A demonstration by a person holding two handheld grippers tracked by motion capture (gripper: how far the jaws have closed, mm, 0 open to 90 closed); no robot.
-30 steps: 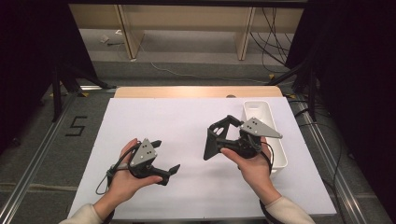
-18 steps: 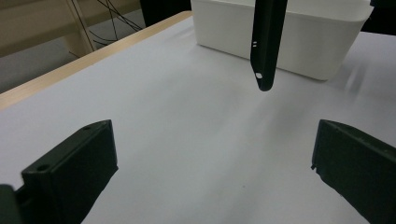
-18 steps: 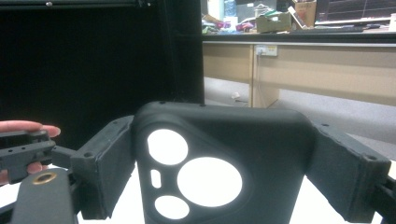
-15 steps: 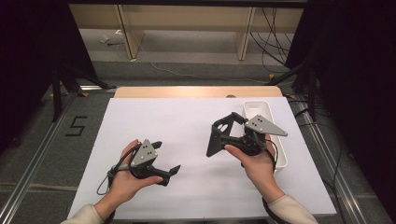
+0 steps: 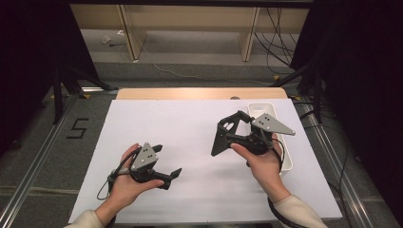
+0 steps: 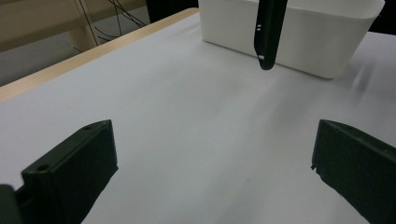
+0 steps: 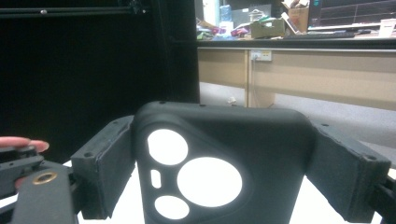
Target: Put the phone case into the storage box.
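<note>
Jaws: right gripper (image 5: 223, 135) clamps phone case (image 7: 219, 168), left gripper (image 5: 164, 161) wide, empty | step: carrying case | next: probably lower into bin (image 5: 285, 156).

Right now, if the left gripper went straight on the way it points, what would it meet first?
Probably the phone case hanging in the right gripper, just ahead of the white bin; depth is unclear. The left gripper is open over bare white sheet.

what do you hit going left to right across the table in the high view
left gripper with open jaws → right gripper shut on a black phone case → white bin at the right edge of the white table
</note>
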